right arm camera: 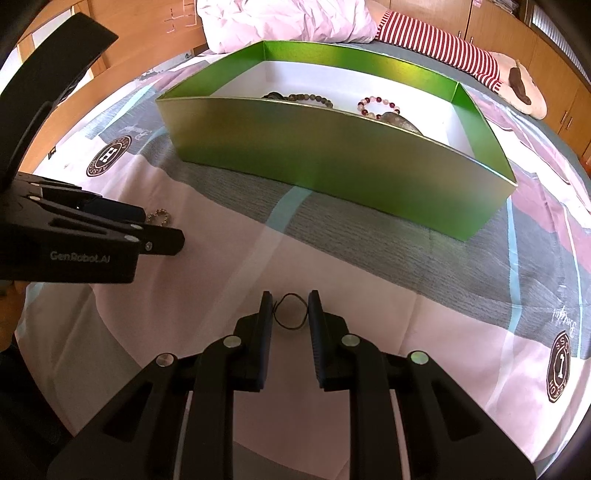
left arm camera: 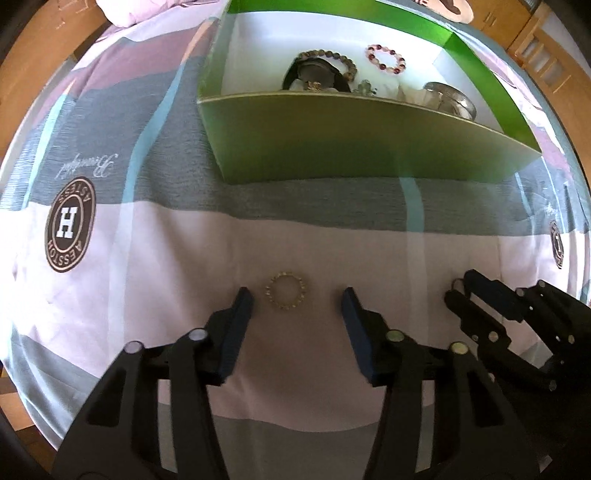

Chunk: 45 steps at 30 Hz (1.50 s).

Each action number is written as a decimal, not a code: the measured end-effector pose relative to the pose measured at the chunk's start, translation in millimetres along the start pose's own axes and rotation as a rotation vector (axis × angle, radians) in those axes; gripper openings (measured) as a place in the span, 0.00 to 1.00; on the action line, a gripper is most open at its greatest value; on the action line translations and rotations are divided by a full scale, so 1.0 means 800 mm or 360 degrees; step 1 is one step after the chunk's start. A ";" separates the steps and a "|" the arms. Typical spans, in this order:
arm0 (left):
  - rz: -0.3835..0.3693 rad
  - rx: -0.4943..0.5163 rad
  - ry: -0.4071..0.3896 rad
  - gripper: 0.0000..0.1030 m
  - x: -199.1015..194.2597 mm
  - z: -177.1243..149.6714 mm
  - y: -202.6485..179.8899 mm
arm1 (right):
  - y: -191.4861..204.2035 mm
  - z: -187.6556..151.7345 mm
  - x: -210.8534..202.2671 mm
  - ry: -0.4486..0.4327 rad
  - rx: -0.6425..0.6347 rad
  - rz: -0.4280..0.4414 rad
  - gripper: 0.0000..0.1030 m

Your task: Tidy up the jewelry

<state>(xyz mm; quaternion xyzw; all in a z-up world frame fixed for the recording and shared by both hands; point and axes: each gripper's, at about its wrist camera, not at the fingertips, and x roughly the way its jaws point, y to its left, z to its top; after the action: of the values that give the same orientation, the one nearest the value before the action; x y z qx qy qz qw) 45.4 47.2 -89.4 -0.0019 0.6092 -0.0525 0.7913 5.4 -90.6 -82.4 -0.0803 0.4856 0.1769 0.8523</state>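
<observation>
patchwork bedsheet (left arm camera: 184, 258) | round "H" logo (left arm camera: 70, 229) | crumpled duvet (right arm camera: 280, 22) | wooden cabinets (right arm camera: 517, 26)

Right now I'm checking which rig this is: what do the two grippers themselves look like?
Both are matte black plastic with angular, cut-out linkage arms joined by round silver pivot pins. The left gripper has flat dark-blue fingers; white "GenRobot.AI" lettering marks its side in the right wrist view. The right gripper looks alike. No cables or sleeves show.

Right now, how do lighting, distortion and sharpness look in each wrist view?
Left wrist: heavy fisheye bowing of the green box, bright washed-out bedsheet, beaded ring slightly soft. Right wrist: same barrel curve, sheen on the box wall, thin black loop reasonably sharp.
</observation>
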 end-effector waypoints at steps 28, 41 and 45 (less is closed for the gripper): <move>0.0233 0.0139 -0.0310 0.20 -0.048 -0.006 -0.028 | 0.000 0.000 -0.003 -0.0019 0.0023 -0.0021 0.19; 0.0228 0.0166 -0.0376 0.20 -0.060 -0.007 -0.031 | -0.002 0.002 -0.008 -0.0036 0.0039 -0.0011 0.19; 0.0087 0.0112 -0.0422 0.20 -0.087 0.003 -0.015 | -0.010 0.012 -0.028 -0.0105 0.0091 0.0035 0.19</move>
<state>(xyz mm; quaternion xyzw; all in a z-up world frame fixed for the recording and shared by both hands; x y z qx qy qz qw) 29.1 41.0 -20.6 0.0355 0.4968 -0.0516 0.8656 5.1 -99.8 -58.3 -0.0446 0.4628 0.1750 0.8679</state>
